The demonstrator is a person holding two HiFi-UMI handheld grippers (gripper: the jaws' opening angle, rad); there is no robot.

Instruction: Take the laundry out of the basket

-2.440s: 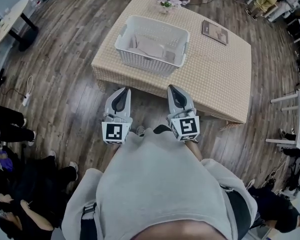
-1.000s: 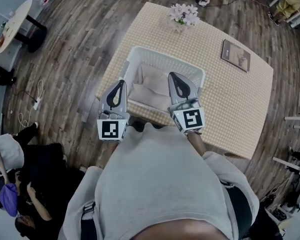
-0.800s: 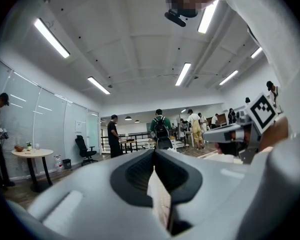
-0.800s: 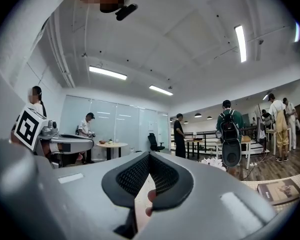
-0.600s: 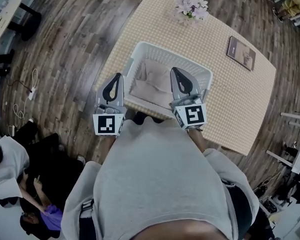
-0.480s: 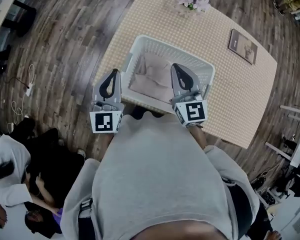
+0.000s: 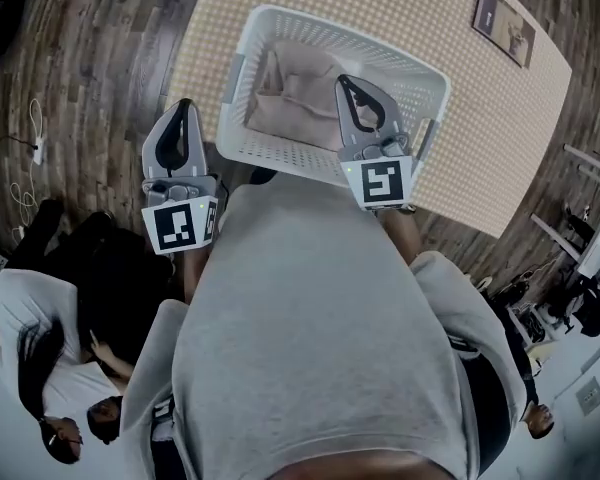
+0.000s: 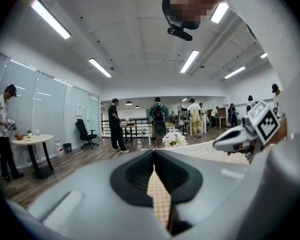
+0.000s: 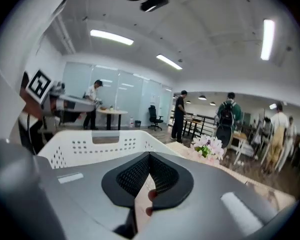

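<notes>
The table point(image 7: 460, 128) with its checked cloth stands on a dark plank floor in an open office, and bystanders crowd the floor at 8 o'clock in the head view. Since a couple of seconds ago you have stepped right up to it. The white basket point(image 7: 280, 158) was then well ahead at 12 o'clock, and now sits directly under your reach. Both grippers have come down and forward with you. The right gripper point(image 7: 343, 83) now hangs over the near part of the basket. The left gripper point(image 7: 184, 106) is outside the basket's left wall, over the floor. The approach looks finished, while the pick itself has not begun. Both pairs of jaws are pressed together with nothing between them, as each gripper view shows. The left pair point(image 8: 154, 154) shows only cloth pattern behind it, and the right pair point(image 9: 149, 156) looks across the basket rim point(image 9: 90, 144) toward the flowers point(image 9: 207, 146). The laundry point(image 7: 290, 98), a folded beige piece, lies inside the basket. It is just beside the right jaws at their 9 o'clock and at the left jaws' 3 o'clock, beyond the wall. You will likely need to spread the right jaws before dipping onto the fold.
</notes>
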